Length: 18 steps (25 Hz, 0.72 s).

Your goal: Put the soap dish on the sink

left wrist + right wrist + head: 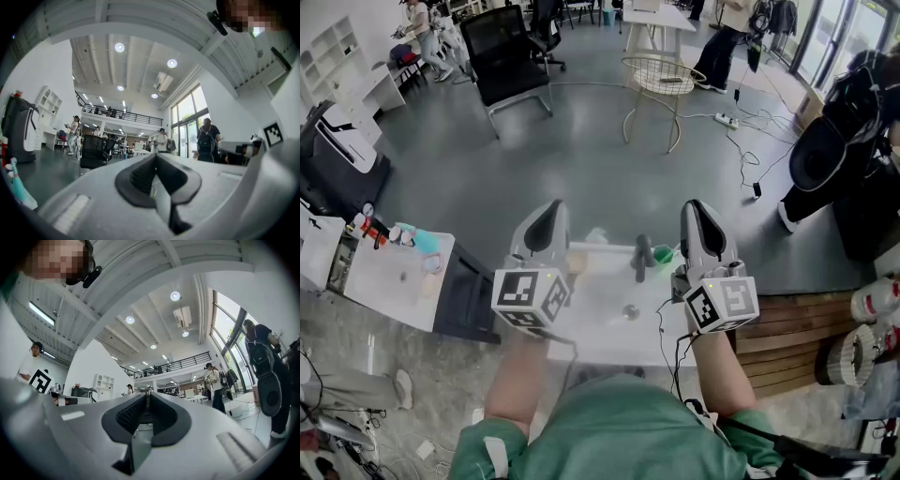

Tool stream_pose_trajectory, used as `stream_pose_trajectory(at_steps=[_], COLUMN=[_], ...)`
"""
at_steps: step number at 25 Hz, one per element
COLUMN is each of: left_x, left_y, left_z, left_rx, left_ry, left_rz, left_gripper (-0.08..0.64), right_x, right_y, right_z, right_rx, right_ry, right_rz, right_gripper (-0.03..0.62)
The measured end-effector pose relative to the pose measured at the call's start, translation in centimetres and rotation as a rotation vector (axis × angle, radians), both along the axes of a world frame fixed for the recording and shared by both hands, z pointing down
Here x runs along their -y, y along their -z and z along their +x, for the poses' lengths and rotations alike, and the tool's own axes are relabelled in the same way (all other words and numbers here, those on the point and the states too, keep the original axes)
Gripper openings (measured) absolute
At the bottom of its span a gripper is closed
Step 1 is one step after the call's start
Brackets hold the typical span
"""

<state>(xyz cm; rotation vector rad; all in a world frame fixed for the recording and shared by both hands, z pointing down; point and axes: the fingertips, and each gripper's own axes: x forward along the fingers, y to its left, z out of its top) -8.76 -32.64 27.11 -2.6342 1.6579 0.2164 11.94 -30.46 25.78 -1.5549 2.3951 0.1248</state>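
In the head view a white sink (598,317) with a dark faucet (643,259) lies just below both grippers. A small tan object (577,263), possibly the soap dish, rests at the sink's back left rim, partly hidden behind my left gripper (551,208). A green item (662,253) sits right of the faucet. My right gripper (696,208) hovers over the sink's right side. Both point forward, slightly upward, across the room. In the left gripper view the left gripper (155,157) is shut with nothing in it. In the right gripper view the right gripper (148,397) is likewise shut and empty.
A white side table (389,277) with bottles stands to the left of the sink, wooden boards (797,323) to the right. Farther off are a black office chair (506,47), a round wire table (661,75), floor cables (741,131) and people.
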Motion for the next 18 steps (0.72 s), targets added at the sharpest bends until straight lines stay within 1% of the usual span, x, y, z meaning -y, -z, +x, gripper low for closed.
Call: stream_pose_trajectory(at_steps=[18], left_x=[-0.2], left_y=[-0.3], left_z=[-1.3], left_rx=[-0.003], left_ry=[-0.007], left_rz=[-0.006], left_gripper=[-0.002], right_x=[-0.5], right_y=[0.0], right_z=[-1.3], right_rx=[-0.012], right_ry=[-0.008], right_rz=[-0.001], right_gripper=[0.02])
